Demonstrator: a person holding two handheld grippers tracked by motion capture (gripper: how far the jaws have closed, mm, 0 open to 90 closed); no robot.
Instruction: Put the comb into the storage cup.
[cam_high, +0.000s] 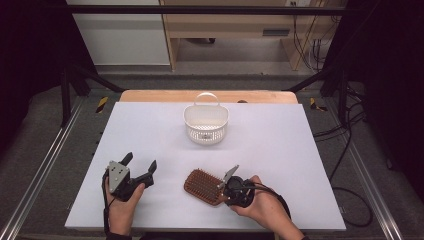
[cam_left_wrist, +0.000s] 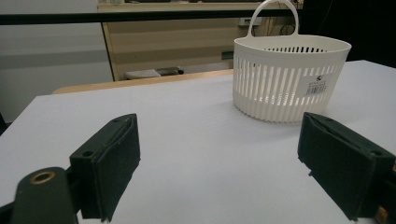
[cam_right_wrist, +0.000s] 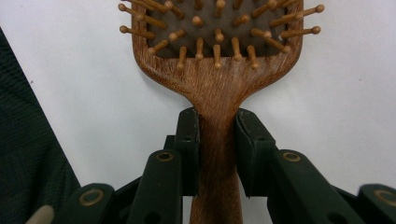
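one unreadable barcode label (cam_left_wrist: 319, 84) on white basket (cam_left_wrist: 289, 77), wooden hairbrush (cam_right_wrist: 218, 70) nearby

Ahead of my left jaws and off to their right, the white basket (cam_left_wrist: 290, 79) wears a small label (cam_left_wrist: 319, 84) with a barcode; its print is too small for me to read.

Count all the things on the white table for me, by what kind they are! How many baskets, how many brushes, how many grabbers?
Baskets: 1, the white basket
Brushes: 1, the wooden hairbrush
Grabbers: 2, the left gripper and the right gripper
Total: 4
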